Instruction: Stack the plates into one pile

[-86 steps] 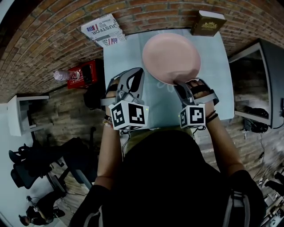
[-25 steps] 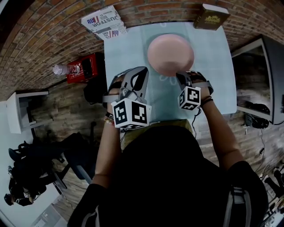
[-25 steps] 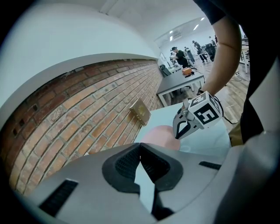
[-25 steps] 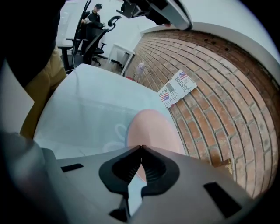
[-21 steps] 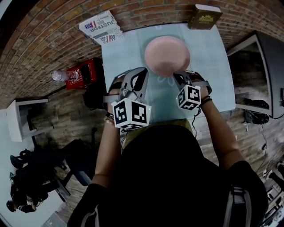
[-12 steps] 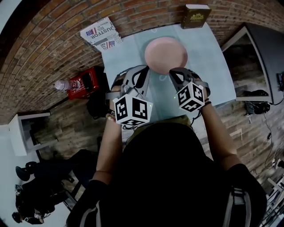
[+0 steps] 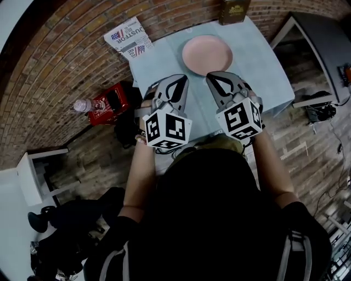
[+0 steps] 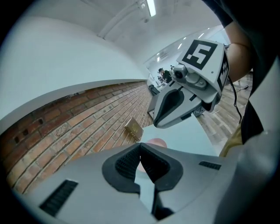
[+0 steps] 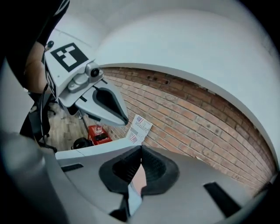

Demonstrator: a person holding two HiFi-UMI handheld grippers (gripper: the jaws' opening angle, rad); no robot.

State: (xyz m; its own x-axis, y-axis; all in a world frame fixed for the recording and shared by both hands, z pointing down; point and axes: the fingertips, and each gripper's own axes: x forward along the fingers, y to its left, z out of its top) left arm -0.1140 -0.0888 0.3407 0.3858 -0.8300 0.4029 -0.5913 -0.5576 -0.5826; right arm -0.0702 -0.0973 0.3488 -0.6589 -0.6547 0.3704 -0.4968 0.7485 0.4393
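Note:
A pink plate [image 7: 207,55] lies flat on the pale blue table [image 7: 258,60], toward its far side. Both grippers hang side by side above the table's near edge, well short of the plate and touching nothing. My left gripper [image 7: 180,81] is shut, its pads meeting with nothing between them. My right gripper [image 7: 215,78] is shut and empty too. In the left gripper view the plate [image 8: 156,142] shows just past my closed left gripper [image 8: 140,147], with the right gripper [image 8: 158,124] hanging above it. The right gripper view shows my closed right gripper [image 9: 141,149] and the left gripper [image 9: 124,120] beside it.
A brown book [image 7: 235,11] stands at the table's far edge against the brick wall. A newspaper [image 7: 129,37] leans at the far left corner. A red box [image 7: 107,101] and a bottle [image 7: 82,104] sit on the floor to the left. Dark furniture [image 7: 323,33] stands to the right.
My right gripper has come off the plate's near rim, risen and rolled. The left gripper has risen a little too. The plate stays on the table.

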